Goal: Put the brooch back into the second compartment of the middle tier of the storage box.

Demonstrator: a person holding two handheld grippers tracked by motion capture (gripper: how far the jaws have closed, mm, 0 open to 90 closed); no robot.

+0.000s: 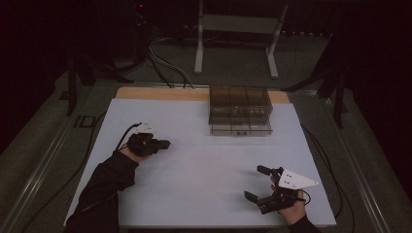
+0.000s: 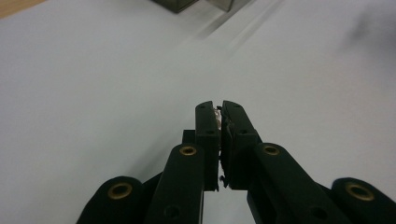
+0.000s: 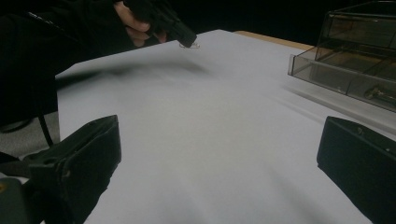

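Observation:
My left gripper (image 1: 164,143) hovers over the left part of the white table top (image 1: 204,165), held by a hand in a black sleeve. Its jaws are shut on a small silvery metal piece (image 2: 217,113), which looks like a wire clip (image 3: 189,45) at the jaw tips in the right gripper view. My right gripper (image 1: 257,183) sits near the front right edge, open, with nothing between its fingers (image 3: 88,149). A smoky clear drawer box (image 1: 240,110) stands at the back centre with its bottom drawer pulled out.
A small metal item (image 3: 378,93) lies in the open drawer (image 3: 345,79). A strip of wooden table edge (image 1: 160,93) shows behind the white sheet. Cables (image 1: 165,68) and a white stand (image 1: 238,29) are on the floor beyond the table.

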